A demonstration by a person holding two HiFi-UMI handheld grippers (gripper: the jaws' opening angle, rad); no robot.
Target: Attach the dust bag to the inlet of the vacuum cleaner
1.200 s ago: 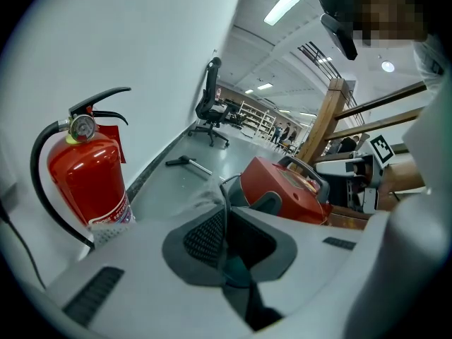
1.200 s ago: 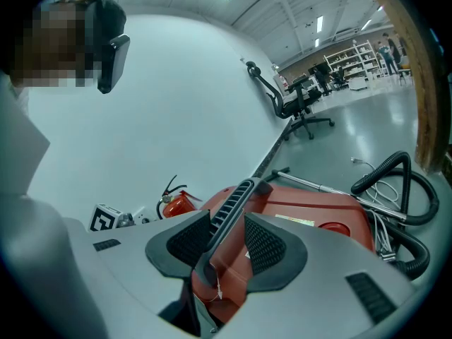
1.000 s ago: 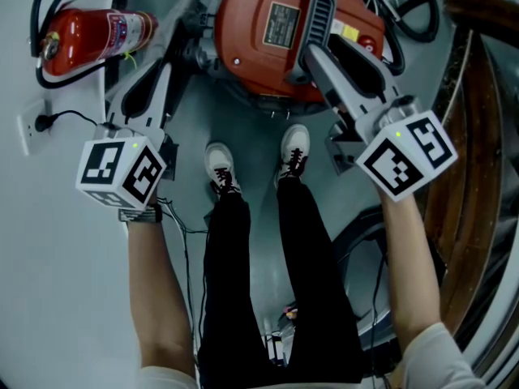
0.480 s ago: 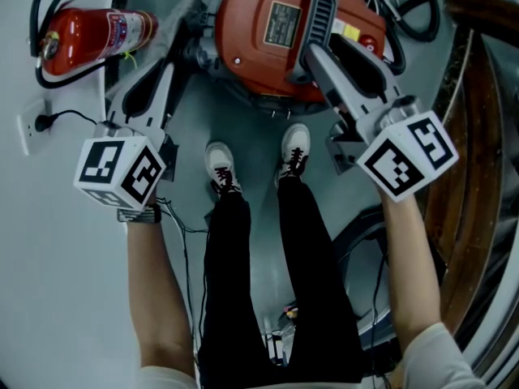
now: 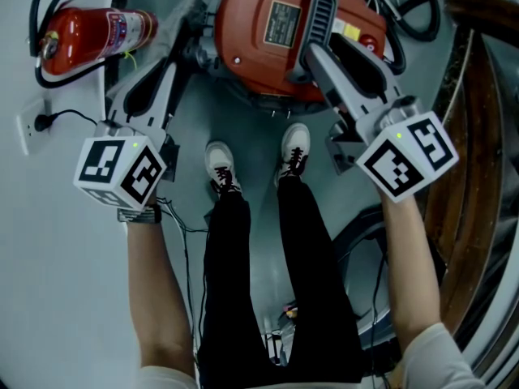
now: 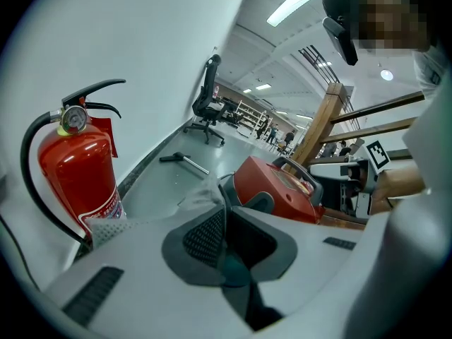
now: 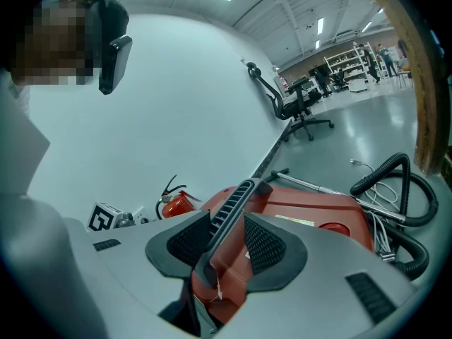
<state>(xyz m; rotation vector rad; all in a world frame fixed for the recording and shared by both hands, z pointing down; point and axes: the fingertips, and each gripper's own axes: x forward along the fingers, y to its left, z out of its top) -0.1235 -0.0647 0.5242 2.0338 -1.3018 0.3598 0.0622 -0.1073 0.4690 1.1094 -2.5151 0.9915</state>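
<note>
Pinched thin dust bag point(image 6: 200, 193) edge in closed left gripper point(image 6: 223, 214); clamped vacuum cleaner point(image 5: 259, 47) handle point(image 7: 236, 196) in right gripper point(image 7: 224, 226). Needed: body braced, bag mouth squared to unseen inlet

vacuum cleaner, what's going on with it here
A person stands over the red vacuum cleaner with a hand-held gripper in each hand. The left hand-held gripper is shut on a thin pale sheet, apparently the dust bag, held beside the machine. The right hand-held gripper has its jaws round the grey handle on top, seemingly gripping it. The bag does not look attached yet.
</note>
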